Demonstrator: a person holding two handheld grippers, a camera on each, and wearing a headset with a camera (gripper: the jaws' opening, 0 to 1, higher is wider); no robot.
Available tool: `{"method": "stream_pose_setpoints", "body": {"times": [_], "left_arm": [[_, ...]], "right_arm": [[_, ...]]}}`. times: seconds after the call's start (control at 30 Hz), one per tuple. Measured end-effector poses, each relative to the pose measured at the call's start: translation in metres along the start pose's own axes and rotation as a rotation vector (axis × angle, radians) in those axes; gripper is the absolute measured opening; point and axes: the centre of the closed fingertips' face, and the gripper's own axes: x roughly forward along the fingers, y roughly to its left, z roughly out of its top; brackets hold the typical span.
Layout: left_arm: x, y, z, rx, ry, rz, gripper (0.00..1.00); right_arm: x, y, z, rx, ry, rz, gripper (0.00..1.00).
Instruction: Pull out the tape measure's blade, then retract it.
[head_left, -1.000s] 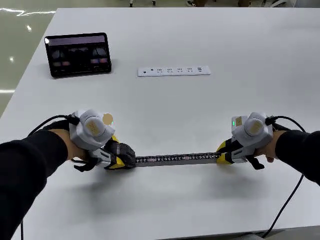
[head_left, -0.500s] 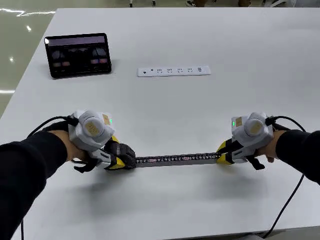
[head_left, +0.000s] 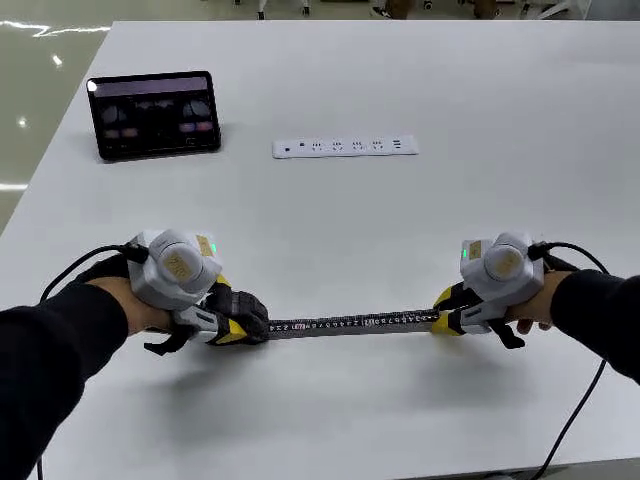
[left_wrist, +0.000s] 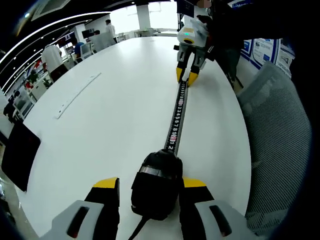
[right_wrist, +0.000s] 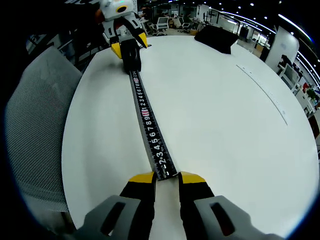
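Note:
A black tape measure case (head_left: 248, 314) rests on the white table (head_left: 420, 80), and my left gripper (head_left: 232, 322) is shut on it. In the left gripper view the case (left_wrist: 156, 182) sits between the yellow-tipped fingers (left_wrist: 105, 183). The dark numbered blade (head_left: 350, 323) lies flat on the table and runs right to my right gripper (head_left: 441, 321), which is shut on its end. In the right gripper view the blade (right_wrist: 148, 126) ends between my right gripper (right_wrist: 166, 178) jaws. At the far end of that view are the case (right_wrist: 131, 56) and the left gripper (right_wrist: 128, 46).
A dark tablet (head_left: 154, 112) stands propped at the back left. A white power strip (head_left: 345, 146) lies flat in the middle of the table, well behind the blade. Cables trail from both grippers toward the near edge. A mesh chair back (left_wrist: 280, 150) stands beside the table.
Both grippers keep their hold and the drawn-out length of blade looks the same. The whole picture has slid slightly, so the head camera moved.

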Motion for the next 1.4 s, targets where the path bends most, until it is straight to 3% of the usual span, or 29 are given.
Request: {"method": "stream_pose_setpoints", "body": {"times": [0.1, 0.17, 0.27, 0.43, 0.57, 0.67, 0.8, 0.9, 0.97, 1.1, 1.2, 1.27, 1.33, 1.4], "left_arm": [[-0.005, 0.008, -0.004, -0.046, -0.009, 0.021, 0.52], [-0.01, 0.01, -0.007, -0.107, -0.021, 0.03, 0.56], [-0.017, 0.005, -0.008, -0.205, -0.054, 0.009, 0.59], [-0.028, 0.001, -0.018, -0.262, -0.093, 0.026, 0.71], [-0.036, -0.008, -0.028, -0.321, -0.124, 0.036, 0.77], [-0.042, -0.011, -0.037, -0.362, -0.144, 0.069, 0.84], [-0.055, -0.008, -0.049, -0.433, -0.202, 0.146, 0.99], [-0.064, -0.009, -0.063, -0.505, -0.216, 0.174, 1.0], [-0.075, -0.006, -0.065, -0.524, -0.262, 0.203, 1.0], [-0.091, -0.006, -0.075, -0.55, -0.3, 0.231, 1.0], [-0.103, -0.005, -0.085, -0.547, -0.294, 0.268, 1.0], [-0.111, -0.007, -0.088, -0.557, -0.316, 0.271, 1.0], [-0.118, -0.008, -0.093, -0.55, -0.315, 0.293, 1.0], [-0.124, -0.011, -0.095, -0.546, -0.332, 0.297, 1.0]], "right_arm": [[-0.003, -0.001, -0.006, -0.004, 0.005, -0.007, 0.16], [-0.006, -0.001, -0.009, 0.016, 0.003, -0.024, 0.18], [-0.011, 0.004, -0.012, 0.046, -0.01, -0.027, 0.24], [-0.021, 0.013, -0.018, 0.06, -0.036, -0.051, 0.28], [-0.031, 0.015, -0.02, 0.172, -0.083, -0.105, 0.33], [-0.038, 0.016, -0.018, 0.231, -0.133, -0.153, 0.42], [-0.049, 0.022, -0.02, 0.245, -0.167, -0.212, 0.49], [-0.058, 0.025, -0.018, 0.277, -0.21, -0.25, 0.52], [-0.063, 0.03, -0.02, 0.286, -0.213, -0.259, 0.56], [-0.072, 0.038, -0.029, 0.295, -0.219, -0.279, 0.64], [-0.08, 0.042, -0.036, 0.292, -0.221, -0.301, 0.68], [-0.086, 0.046, -0.04, 0.3, -0.222, -0.308, 0.7], [-0.09, 0.048, -0.051, 0.276, -0.185, -0.343, 0.68], [-0.095, 0.052, -0.054, 0.3, -0.206, -0.34, 0.7]]}}
